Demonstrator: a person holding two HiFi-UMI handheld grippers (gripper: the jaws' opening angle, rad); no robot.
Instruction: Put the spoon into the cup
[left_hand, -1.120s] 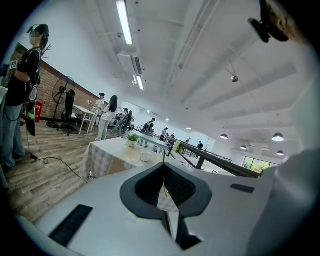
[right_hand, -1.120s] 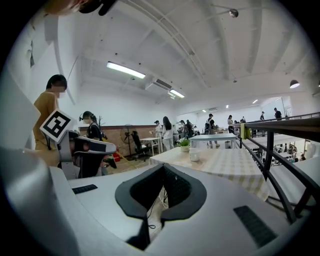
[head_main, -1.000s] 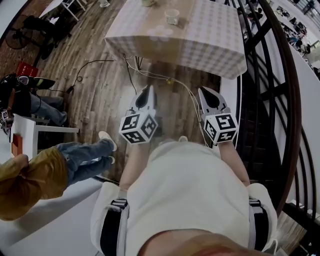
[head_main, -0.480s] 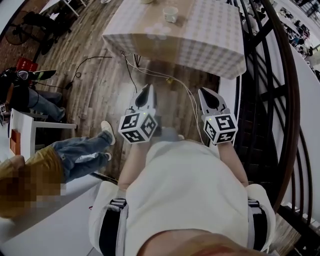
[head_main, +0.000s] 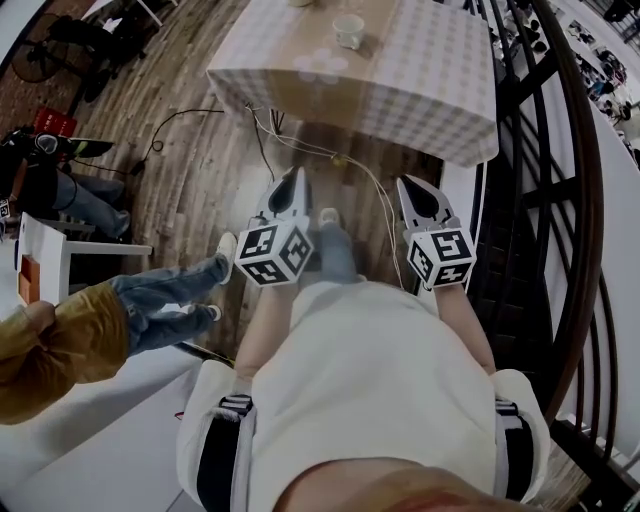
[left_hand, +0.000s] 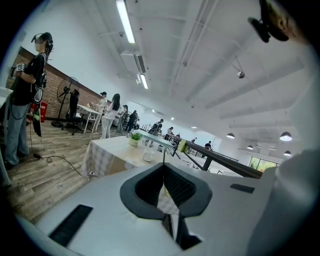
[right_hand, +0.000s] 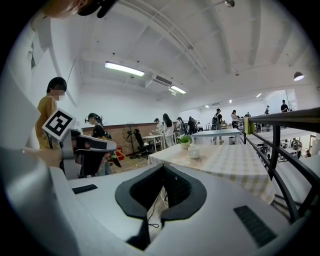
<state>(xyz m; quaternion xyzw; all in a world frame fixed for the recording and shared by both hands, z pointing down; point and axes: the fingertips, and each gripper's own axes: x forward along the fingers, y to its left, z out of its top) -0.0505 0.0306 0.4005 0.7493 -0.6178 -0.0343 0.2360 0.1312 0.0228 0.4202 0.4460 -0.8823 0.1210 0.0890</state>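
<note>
Two grippers up in the head view, side by side over the wood floor (head_main: 200, 190), both pointing toward the table (head_main: 430, 90) but well short of it. Left gripper (head_main: 296, 180): in its own view I read the jaws as closed tip to tip, nothing between, just the oval gap behind the tips w/ checked cloth showing through. Right gripper (head_main: 407, 186): same, tips together, empty, w/ a bit of floor cable (head_main: 300, 150) visible through the gap.

Cup (head_main: 348, 30) is white and sits upright on the checked tablecloth near the far end of the table. A small potted plant (right_hand: 184, 141) stands just beside it, on the side away from the grippers. Spoon: can't pick it out in any view, too small at this range.

Wearer's shoe (head_main: 328, 216) shows between the two grippers. Black railing (head_main: 540, 170) runs along the right side, close to the table's right edge. A 2nd person in jeans and a yellow sleeve (head_main: 70, 345) is at the left of the head view. In the right gripper view that person holds another gripper w/ a marker cube (right_hand: 59, 125).
</note>
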